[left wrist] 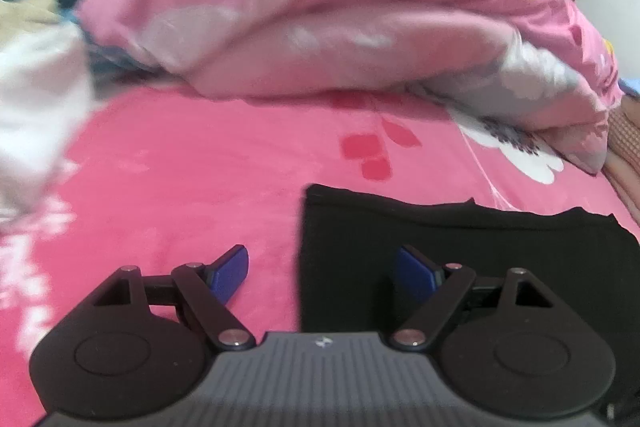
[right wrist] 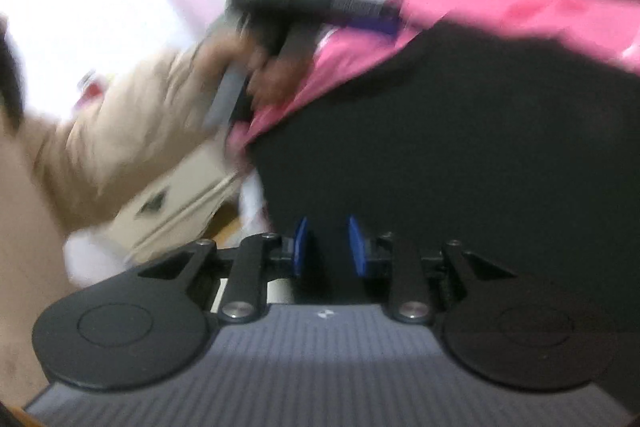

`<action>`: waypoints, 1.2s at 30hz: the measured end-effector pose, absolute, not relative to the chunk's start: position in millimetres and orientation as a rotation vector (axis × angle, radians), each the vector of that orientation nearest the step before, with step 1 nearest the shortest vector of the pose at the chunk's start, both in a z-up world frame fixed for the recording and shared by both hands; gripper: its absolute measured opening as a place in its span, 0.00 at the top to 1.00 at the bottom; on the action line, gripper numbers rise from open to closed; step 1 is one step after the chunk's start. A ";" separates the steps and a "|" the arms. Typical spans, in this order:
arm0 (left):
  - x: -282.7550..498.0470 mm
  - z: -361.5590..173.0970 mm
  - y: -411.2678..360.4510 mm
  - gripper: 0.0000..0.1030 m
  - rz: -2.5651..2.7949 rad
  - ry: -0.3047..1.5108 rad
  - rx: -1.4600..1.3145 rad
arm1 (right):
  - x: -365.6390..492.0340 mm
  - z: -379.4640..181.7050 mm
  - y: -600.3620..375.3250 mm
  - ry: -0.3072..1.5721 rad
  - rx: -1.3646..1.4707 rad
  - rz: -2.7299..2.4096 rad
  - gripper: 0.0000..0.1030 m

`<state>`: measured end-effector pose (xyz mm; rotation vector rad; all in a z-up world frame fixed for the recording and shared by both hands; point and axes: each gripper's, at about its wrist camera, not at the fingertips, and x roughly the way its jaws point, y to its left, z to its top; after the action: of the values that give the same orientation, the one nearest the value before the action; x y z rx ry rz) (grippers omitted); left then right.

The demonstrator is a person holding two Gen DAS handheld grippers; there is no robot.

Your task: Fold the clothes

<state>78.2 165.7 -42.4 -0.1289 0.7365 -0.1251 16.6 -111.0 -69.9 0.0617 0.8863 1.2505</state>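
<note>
Black garment (left wrist: 460, 267) flat on pink bedsheet (left wrist: 200, 167), bunched pink quilt (left wrist: 340, 7) behind; both claws spread.

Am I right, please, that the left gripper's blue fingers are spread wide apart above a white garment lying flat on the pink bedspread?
Not quite: the garment is black, not white, as the left wrist view shows. The rest holds: the left gripper has its blue fingers spread wide, and the black garment lies flat on the pink bedspread.

Garment (left wrist: 460, 267) lies on bed (left wrist: 180, 167), before quilt (left wrist: 320, 7).
</note>
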 end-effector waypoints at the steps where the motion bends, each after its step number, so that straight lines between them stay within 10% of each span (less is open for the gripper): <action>1: 64.9 -37.1 167.9 0.20 -0.135 0.724 -0.131 | 5.4 -69.8 -113.1 0.893 0.054 1.290 0.78; 18: -117.4 -70.1 129.3 0.21 -0.237 0.700 0.103 | -112.0 -100.6 -335.8 0.832 0.428 0.645 0.79; 26: -99.1 -55.1 90.7 0.18 -0.290 0.638 0.094 | -76.5 -87.5 -306.2 0.637 0.461 0.764 0.79; 36: -129.7 -63.7 129.7 0.17 -0.230 0.694 0.037 | -140.8 -107.8 -342.5 0.834 0.413 0.672 0.82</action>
<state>-129.7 129.8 -63.7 0.0365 0.6941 -0.2296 -140.8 -342.5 -107.8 0.4130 0.8338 0.6718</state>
